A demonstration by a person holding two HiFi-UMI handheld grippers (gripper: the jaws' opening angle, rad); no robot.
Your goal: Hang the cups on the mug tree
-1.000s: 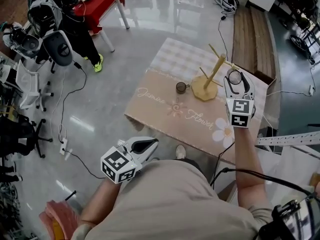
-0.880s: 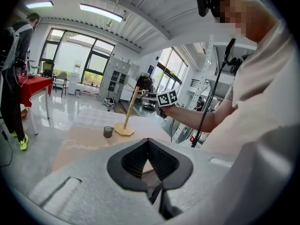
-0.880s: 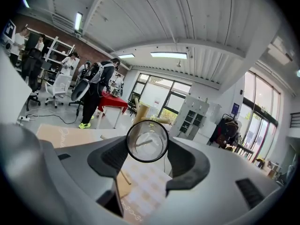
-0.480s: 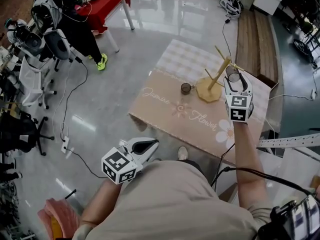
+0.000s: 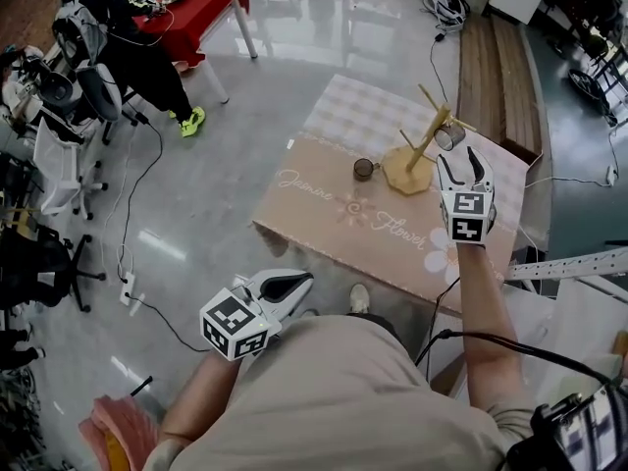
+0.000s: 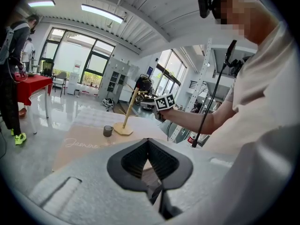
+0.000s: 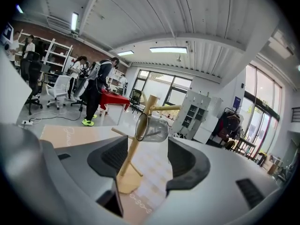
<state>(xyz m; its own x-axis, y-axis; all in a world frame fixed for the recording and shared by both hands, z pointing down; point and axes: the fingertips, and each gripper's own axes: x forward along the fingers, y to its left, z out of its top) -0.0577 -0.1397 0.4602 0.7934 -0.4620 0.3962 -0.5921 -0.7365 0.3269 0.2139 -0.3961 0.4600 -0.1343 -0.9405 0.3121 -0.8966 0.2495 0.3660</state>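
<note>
The wooden mug tree (image 5: 420, 153) stands at the far right of the cloth-covered table (image 5: 314, 204). A clear glass cup (image 5: 449, 135) hangs from one of its right-hand pegs, and in the right gripper view this cup (image 7: 153, 127) hangs free in front of the trunk (image 7: 135, 144). My right gripper (image 5: 459, 165) is open just short of it, with nothing between its fingers. A second small dark cup (image 5: 364, 170) stands on the table left of the tree's base. My left gripper (image 5: 287, 285) is shut and empty, held low near my body, off the table.
A red table (image 5: 201, 3) stands at the far left, with office chairs (image 5: 54, 165) and floor cables beside it. A wooden bench (image 5: 498, 67) runs behind the task table. In the left gripper view the tree (image 6: 127, 116) and the dark cup (image 6: 108, 131) are far ahead.
The right gripper carried the glass cup to the tree, let it go on a peg and drew back a little toward me. The left gripper stayed put.
</note>
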